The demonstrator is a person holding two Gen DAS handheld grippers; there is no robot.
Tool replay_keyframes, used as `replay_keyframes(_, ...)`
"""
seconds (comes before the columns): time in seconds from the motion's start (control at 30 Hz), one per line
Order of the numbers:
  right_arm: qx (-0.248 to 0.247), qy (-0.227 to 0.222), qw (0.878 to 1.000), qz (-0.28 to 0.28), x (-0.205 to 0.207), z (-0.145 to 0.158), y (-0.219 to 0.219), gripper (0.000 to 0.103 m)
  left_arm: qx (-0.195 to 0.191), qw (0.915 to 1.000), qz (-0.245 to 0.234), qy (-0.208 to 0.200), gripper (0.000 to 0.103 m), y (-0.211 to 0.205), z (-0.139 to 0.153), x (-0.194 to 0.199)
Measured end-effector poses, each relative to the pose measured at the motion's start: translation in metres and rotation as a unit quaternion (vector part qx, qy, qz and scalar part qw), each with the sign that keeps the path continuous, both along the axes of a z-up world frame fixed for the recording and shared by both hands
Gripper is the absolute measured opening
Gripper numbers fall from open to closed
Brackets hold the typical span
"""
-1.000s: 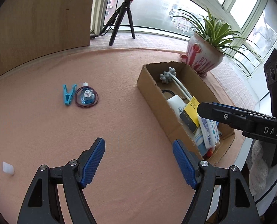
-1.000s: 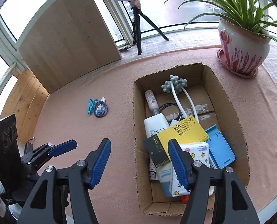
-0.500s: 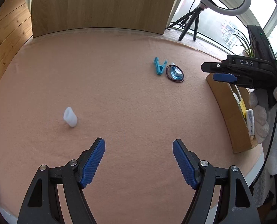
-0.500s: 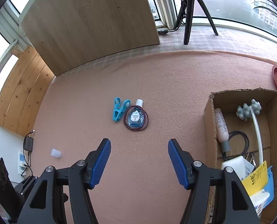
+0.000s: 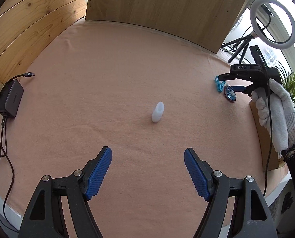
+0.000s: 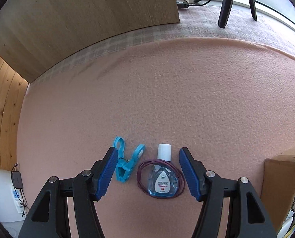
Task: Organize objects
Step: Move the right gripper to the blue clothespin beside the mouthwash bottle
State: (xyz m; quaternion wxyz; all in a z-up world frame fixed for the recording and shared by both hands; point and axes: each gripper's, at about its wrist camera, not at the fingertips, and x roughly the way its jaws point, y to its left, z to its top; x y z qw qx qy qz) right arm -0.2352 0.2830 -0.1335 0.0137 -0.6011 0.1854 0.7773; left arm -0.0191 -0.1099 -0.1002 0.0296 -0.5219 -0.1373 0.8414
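Observation:
A small white cap (image 5: pixel 158 111) lies on the pink felt table cover (image 5: pixel 111 79), ahead of my left gripper (image 5: pixel 148 162), which is open and empty. My right gripper (image 6: pixel 147 162) is open low over a small blue eye-drop bottle (image 6: pixel 162 180) that lies inside a purple hair tie (image 6: pixel 141 173). A turquoise clothes peg (image 6: pixel 127 163) lies just left of the bottle, partly behind the left finger. The pads touch neither. In the left wrist view the right gripper (image 5: pixel 229 82), held by a hand in a white glove (image 5: pixel 276 111), hovers over the peg (image 5: pixel 219 84) and the bottle (image 5: pixel 229 96).
The cardboard box (image 6: pixel 282 186) stands at the right, its corner close to my right gripper. A black power adapter (image 5: pixel 10 98) with cables lies at the table's left edge. A wooden board (image 5: pixel 163 6) leans at the back. A ring light on a tripod (image 5: pixel 272 19) and a plant (image 5: pixel 292 87) stand by the window.
Both grippers swung left away from the box. The left now faces the white cap, nearer and centred. The right came down over the bottle, hair tie and peg, which now lie between its fingers.

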Motion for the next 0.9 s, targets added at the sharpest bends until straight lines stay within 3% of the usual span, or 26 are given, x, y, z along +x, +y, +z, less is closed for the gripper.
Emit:
replay_keyframes(0.27, 0.041, -0.006, 0.999, 0.027, -0.003, 0.001, -0.021, 0.060, 0.011, 0.9999, 0.010, -0.001, 0.078, -0.011, -0.006, -0.006)
replay_keyframes(0.4, 0.040, -0.005, 0.999, 0.033, 0.003, 0.002, -0.020, 0.034, 0.011, 0.9999, 0.009, -0.003, 0.078, -0.010, -0.009, -0.014)
replay_keyframes(0.43, 0.028, -0.006, 0.999, 0.033, 0.005, 0.001, -0.018, 0.032, 0.010, 0.9999, 0.008, -0.003, 0.078, -0.010, -0.010, -0.016)
replay_keyframes(0.63, 0.001, 0.002, 0.999, 0.050, 0.028, 0.001, -0.022, 0.031, 0.008, 0.9999, -0.002, -0.014, 0.078, -0.002, -0.022, -0.023)
replay_keyframes(0.9, -0.023, 0.016, 0.996, 0.083, 0.100, 0.003, -0.038, 0.032, 0.007, 0.9995, -0.018, -0.024, 0.078, 0.013, -0.031, -0.035)
